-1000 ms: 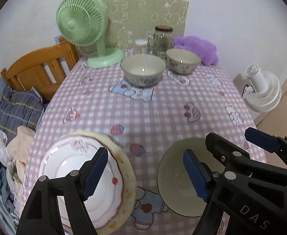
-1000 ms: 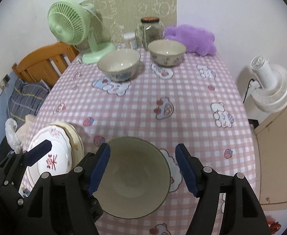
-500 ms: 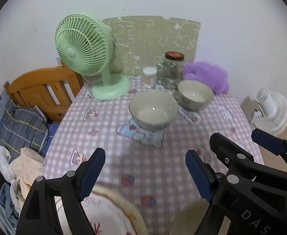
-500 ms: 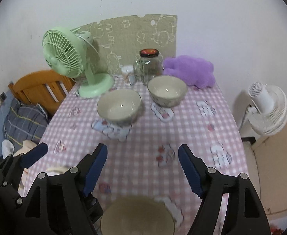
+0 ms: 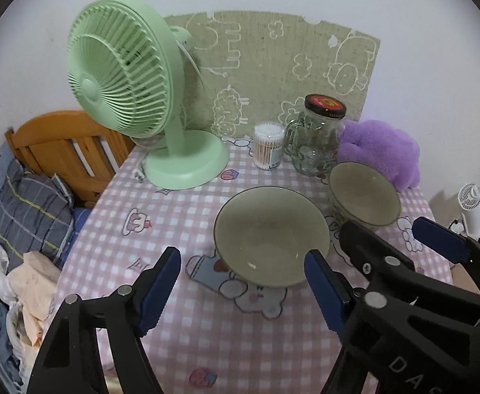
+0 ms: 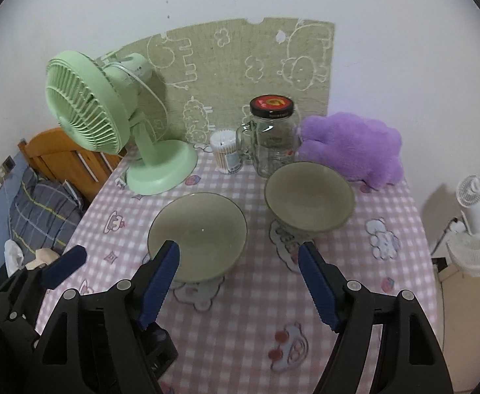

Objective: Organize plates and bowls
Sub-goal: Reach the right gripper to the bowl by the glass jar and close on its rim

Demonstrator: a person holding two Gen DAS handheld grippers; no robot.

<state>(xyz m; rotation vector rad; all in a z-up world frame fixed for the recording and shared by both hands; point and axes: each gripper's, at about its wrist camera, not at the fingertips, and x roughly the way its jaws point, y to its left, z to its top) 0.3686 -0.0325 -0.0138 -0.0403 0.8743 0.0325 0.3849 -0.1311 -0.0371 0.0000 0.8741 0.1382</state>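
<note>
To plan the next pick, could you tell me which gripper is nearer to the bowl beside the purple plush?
Right. The right gripper faces the gap between the two bowls, the far bowl just ahead-right; the left gripper sits further left, before the nearer bowl.

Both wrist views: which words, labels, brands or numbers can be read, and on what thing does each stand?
"DAS": white letters on the black body of the right gripper, cut off at the frame's edge.
Jar lid: red and yellow print, too blurred to read.
Cotton swab container: label too small to read.
Glass jar: faint print, unreadable.
</note>
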